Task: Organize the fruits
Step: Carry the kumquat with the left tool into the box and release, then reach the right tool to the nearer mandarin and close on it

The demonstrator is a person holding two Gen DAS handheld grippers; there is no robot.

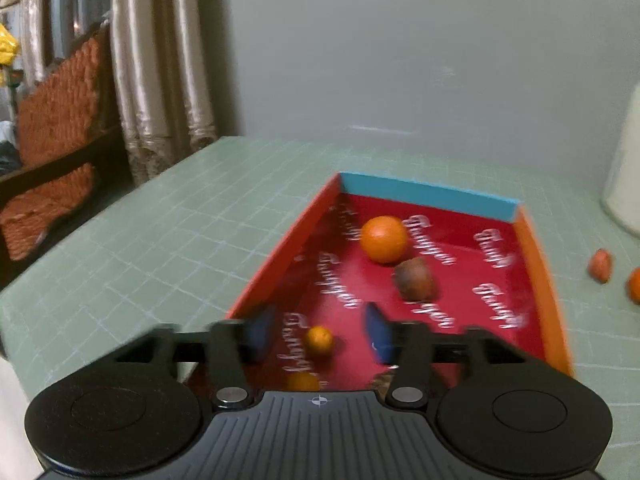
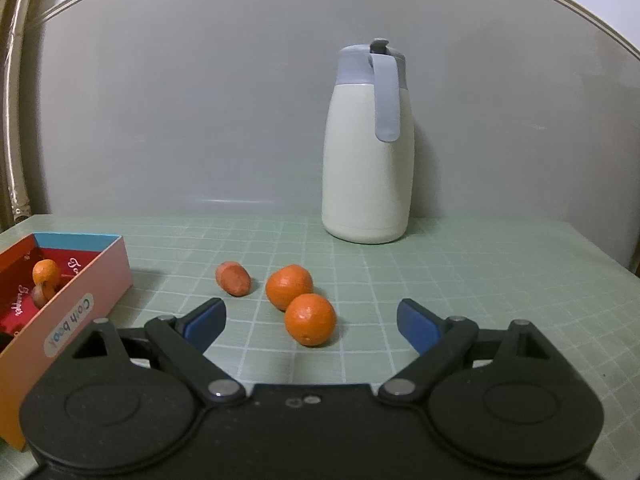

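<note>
You are looking at one open box [image 2: 100, 280] on the mat. Inside the box you are seeing four pieces: a large orange [image 1: 384, 239], a brown fruit [image 1: 416, 279] and two small oranges [image 1: 319, 339]. Right of the box, two oranges [image 2: 289, 286] and one reddish fruit [image 2: 233, 278] are lying. Behind those, one jug [image 2: 366, 168] is standing.
</note>
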